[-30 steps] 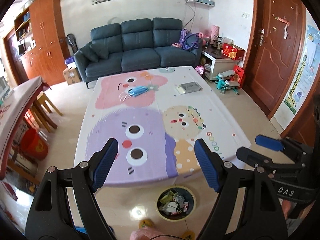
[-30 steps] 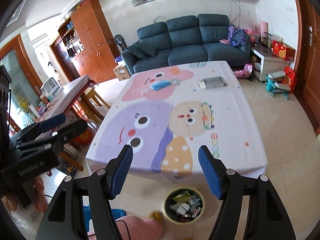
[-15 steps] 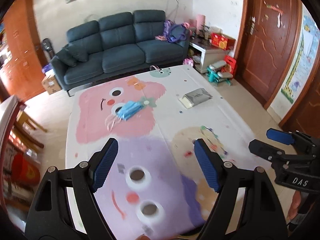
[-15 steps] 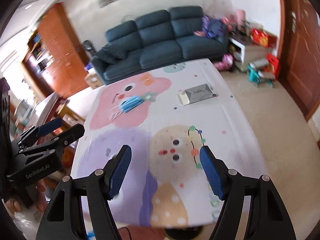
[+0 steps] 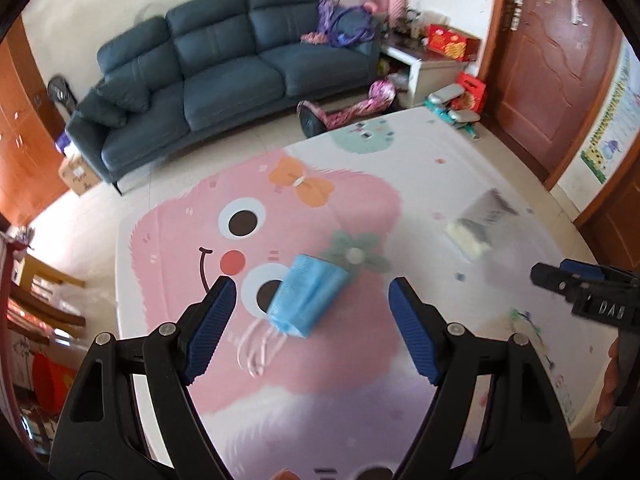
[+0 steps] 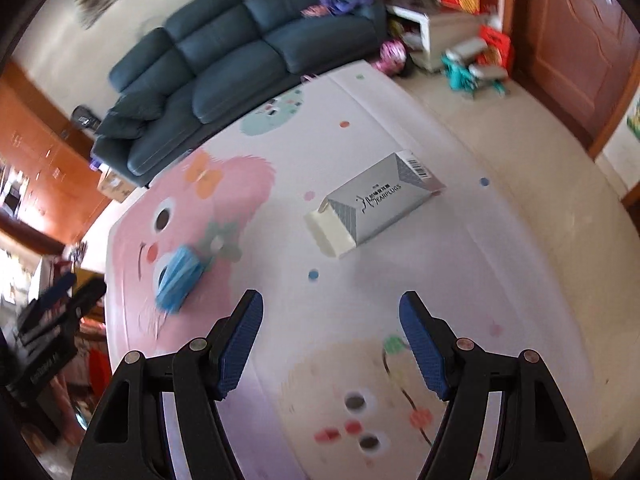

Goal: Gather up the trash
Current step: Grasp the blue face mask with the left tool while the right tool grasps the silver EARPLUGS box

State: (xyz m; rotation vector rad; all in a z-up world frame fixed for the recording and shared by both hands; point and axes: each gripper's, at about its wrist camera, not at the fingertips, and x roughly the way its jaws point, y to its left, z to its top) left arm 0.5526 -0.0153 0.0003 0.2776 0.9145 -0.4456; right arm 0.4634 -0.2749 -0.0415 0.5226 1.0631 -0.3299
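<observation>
Two hand-held grippers hover over a table (image 5: 460, 184) covered in a pastel cartoon-print cloth, in a living room with a dark blue sofa (image 5: 224, 68) behind it. The left gripper (image 5: 312, 320) has its two blue-padded fingers spread wide, with nothing between the pads. Framed in the gap between them, seen from the left wrist camera, lies a crumpled blue face mask (image 5: 308, 296) on the pink cartoon face of the cloth, its pale ear loops trailing toward the camera; the mask rests on the table and neither finger touches it. The right gripper (image 6: 332, 344) also has its fingers spread wide and empty, hanging above the cloth. Ahead of it and a little to the right, well apart from the fingers, lies a flat silver-grey box (image 6: 376, 204) with dark lettering and a barcode at one end, its pale inner tray sticking out of the near end. In the right wrist view the mask sits off to the left of that gripper, and the box is well apart from the mask. In the left wrist view the right gripper's black frame shows at the right edge, with part of a hand (image 5: 612, 384) below it. A brown wooden door (image 5: 548, 60) stands at the right.
</observation>
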